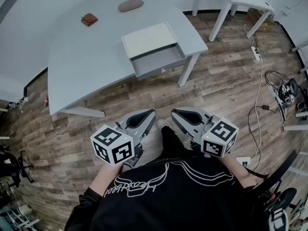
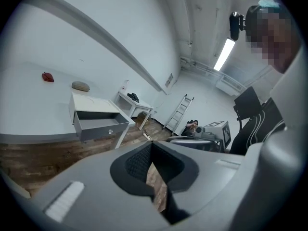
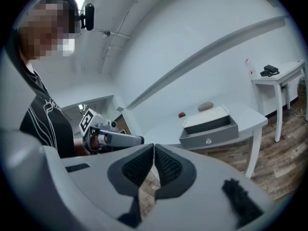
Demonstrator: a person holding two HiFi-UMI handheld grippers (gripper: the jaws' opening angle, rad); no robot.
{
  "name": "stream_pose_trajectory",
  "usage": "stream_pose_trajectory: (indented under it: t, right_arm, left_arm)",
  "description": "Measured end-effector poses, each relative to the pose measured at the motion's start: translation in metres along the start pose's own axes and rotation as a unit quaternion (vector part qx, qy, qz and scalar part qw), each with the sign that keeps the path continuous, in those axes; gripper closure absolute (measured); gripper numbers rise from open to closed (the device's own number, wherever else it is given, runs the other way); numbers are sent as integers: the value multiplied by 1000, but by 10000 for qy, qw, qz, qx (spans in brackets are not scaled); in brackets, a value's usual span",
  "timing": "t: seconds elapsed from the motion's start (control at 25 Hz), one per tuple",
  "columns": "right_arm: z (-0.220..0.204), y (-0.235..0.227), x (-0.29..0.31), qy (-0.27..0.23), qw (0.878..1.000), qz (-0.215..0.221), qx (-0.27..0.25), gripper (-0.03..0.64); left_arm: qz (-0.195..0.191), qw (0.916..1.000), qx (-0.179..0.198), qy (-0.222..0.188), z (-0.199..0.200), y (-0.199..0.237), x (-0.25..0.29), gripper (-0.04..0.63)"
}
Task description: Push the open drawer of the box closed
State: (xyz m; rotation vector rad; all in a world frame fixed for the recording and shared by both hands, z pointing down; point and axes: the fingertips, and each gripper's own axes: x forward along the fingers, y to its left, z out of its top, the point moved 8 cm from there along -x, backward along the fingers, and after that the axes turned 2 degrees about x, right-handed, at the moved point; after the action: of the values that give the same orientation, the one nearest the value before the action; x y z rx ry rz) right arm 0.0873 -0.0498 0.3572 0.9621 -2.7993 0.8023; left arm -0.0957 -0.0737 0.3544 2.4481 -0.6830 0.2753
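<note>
– Grey drawer (image 1: 159, 60), pulled out of flat white box (image 1: 147, 35) by front edge of pale counter (image 1: 82, 61). Within reach?
– Not yet; well apart. Left gripper (image 1: 147, 115) and right gripper (image 1: 175, 113) held low near body, fingers (image 2: 137, 163) pressed together, empty, fit for pushing.

top (image 1: 163, 191): black, white line print | left tool (image 1: 147, 114), right tool (image 1: 176, 112): grey, black-padded

path to drawer (image 1: 159, 64): open floor (image 1: 159, 105) | table leg (image 1: 188, 70) beside (right)
</note>
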Motion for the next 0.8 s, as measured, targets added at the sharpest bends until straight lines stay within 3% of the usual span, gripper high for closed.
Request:
stream_pose_trajectory:
  t: [0.36, 0.64, 0.8]
  right_arm:
    - [18, -87, 56, 245, 9990, -351, 148, 607]
    - [16, -122, 86, 340, 9952, -825, -397, 603]
    - [9, -137, 104, 473, 9904, -1082, -712, 546]
  left_arm:
    - [177, 9991, -362, 126, 16, 70, 32, 589]
    - [168, 9981, -564, 161, 13, 95, 43, 589]
    - [151, 9975, -662, 208, 11, 106, 48, 589]
